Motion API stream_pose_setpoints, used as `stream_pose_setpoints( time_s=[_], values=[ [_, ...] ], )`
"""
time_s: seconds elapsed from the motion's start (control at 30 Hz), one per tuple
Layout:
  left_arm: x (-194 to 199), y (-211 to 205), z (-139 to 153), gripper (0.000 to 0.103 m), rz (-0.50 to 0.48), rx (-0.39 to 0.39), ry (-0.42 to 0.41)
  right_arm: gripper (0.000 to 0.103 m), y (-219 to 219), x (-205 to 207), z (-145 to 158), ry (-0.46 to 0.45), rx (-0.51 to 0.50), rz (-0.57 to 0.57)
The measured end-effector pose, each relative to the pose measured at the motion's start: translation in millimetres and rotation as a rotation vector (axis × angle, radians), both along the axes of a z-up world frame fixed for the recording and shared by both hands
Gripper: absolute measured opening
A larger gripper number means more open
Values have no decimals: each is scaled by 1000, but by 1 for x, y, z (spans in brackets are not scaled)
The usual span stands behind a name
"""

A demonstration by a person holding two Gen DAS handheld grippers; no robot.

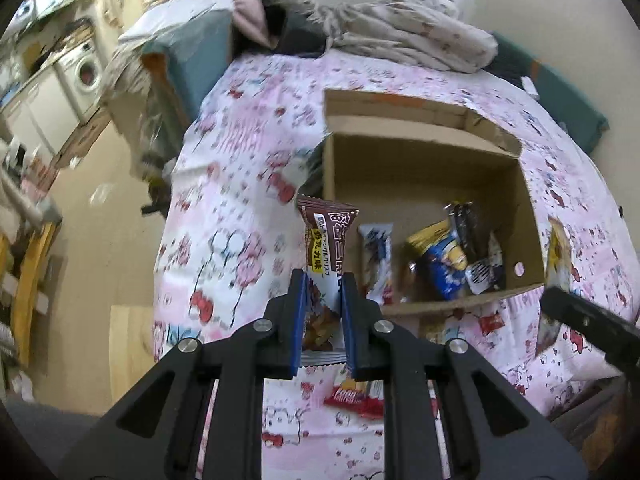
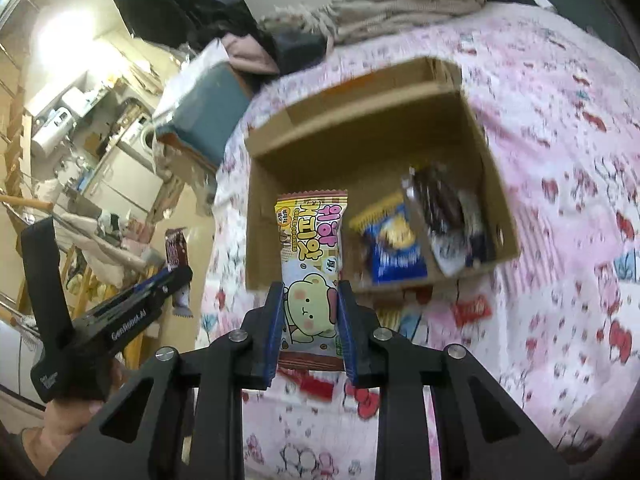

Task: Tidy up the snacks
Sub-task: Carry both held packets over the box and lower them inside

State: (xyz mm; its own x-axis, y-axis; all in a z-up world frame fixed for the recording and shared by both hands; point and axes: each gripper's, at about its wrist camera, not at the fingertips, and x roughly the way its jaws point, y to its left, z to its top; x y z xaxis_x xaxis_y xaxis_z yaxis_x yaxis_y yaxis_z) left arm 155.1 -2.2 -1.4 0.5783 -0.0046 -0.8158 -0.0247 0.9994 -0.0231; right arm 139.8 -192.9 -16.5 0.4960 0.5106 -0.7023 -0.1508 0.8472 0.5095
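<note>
A pink cartoon-print bedsheet carries the open cardboard box, with several wrapped snacks piled at its near right corner. A red packet lies on the sheet below the 2 grippers. The left gripper is clamped on a brown chocolate-wafer packet, held upright beside the box. The right gripper grips a yellow-pink bear-print cookie packet over the box's near wall.
</note>
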Motion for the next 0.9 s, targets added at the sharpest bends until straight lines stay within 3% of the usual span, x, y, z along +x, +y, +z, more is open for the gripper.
stream_pose_setpoints(
  time_s=[0.13, 0.37, 0.9],
  values=[
    [20, -13, 10, 14, -48, 40, -22, 27, -8, 23, 2, -13, -16, -13],
    [55, -25, 13, 14, -61, 14, -14, 27, -24, 59, -8, 2, -21, -61],
    [96, -50, -40, 14, -93, -21, 59, 27, -44, 93, -60, 113, -13, -140]
  ],
)
